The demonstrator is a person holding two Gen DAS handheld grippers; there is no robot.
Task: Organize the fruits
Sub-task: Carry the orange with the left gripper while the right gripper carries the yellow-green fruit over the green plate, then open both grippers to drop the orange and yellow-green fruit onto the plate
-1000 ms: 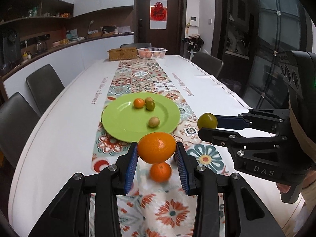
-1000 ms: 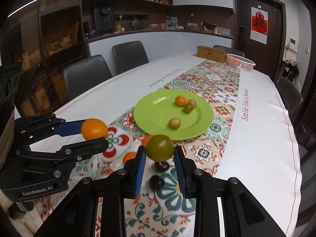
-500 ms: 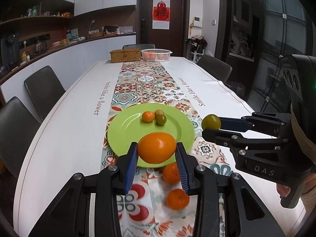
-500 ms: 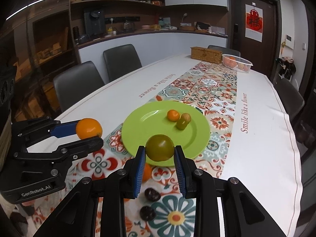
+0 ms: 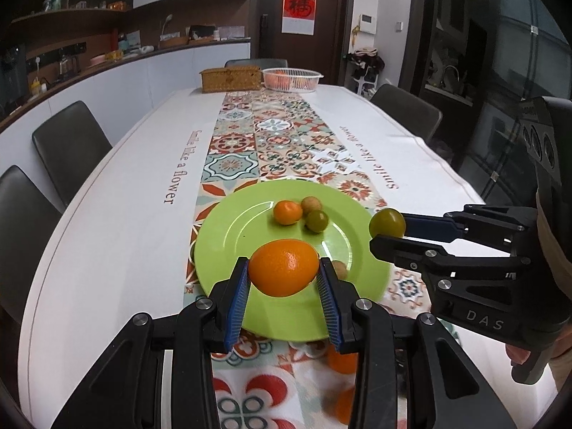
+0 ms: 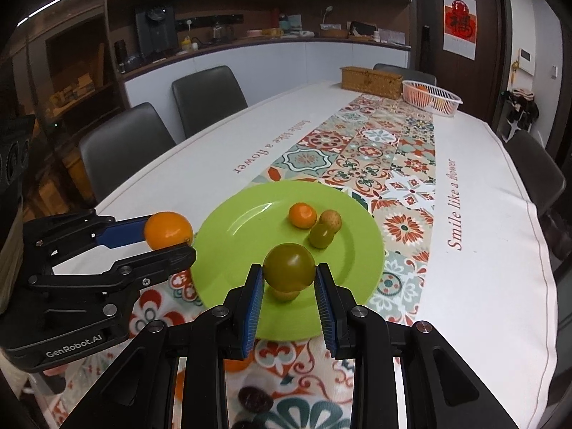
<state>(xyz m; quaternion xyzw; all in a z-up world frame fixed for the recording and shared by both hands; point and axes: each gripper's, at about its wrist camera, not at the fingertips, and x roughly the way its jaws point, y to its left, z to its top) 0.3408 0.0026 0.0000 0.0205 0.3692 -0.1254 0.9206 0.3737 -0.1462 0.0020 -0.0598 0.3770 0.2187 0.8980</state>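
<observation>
Left wrist view: left tongs (image 5: pixel 283 274) clamp an orange (image 5: pixel 283 271), right tongs (image 5: pixel 388 231) a green fruit (image 5: pixel 387 222), above the plate (image 5: pixel 228 228).

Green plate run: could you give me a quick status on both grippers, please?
Left gripper shut on orange, over green plate. Right gripper shut on green fruit, also over plate. Four small fruits on plate; drop spots open.

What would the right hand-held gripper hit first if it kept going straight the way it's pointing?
Probably the green plate: the right hand-held gripper, shut on an olive-green fruit, points down over it. A small tan fruit lies just ahead, though depth is unclear.
</observation>
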